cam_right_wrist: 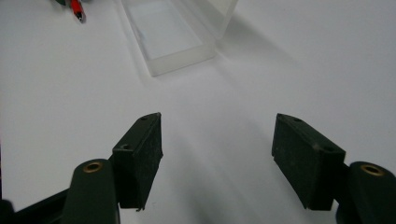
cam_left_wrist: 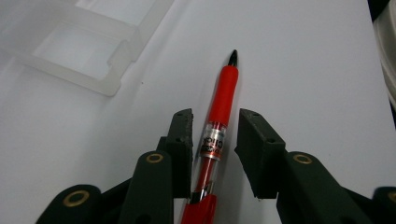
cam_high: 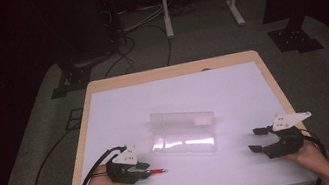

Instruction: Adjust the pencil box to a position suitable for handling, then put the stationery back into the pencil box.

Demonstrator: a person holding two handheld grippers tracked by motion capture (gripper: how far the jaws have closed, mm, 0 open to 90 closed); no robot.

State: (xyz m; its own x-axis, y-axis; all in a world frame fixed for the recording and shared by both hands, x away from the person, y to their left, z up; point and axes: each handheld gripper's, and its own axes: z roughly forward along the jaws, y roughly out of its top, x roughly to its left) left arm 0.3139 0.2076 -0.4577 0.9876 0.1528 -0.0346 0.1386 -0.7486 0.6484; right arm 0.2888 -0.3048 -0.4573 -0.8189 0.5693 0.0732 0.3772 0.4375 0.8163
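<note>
A red pen (cam_left_wrist: pixel 219 112) with a black tip lies on the white table, seen small at the lower left of the high view as the pen (cam_high: pixel 158 171). My left gripper (cam_left_wrist: pixel 215 116) straddles its clear barrel. The left pad is against the pen, while a narrow gap shows at the right pad. A clear plastic case (cam_high: pixel 182 137) lies open in the middle of the table, its lid standing up behind. My right gripper (cam_high: pixel 256 139) rests at the right of the case, and its jaws (cam_right_wrist: pixel 217 135) stand wide open over bare table.
The white tabletop (cam_high: pixel 120 110) has a wooden rim. The case (cam_left_wrist: pixel 79 46) sits up and to the left of the pen in the left gripper view. In the right gripper view, the case (cam_right_wrist: pixel 168 37) and pen tip (cam_right_wrist: pixel 77 9) lie far ahead. Cables trail off the table's left edge.
</note>
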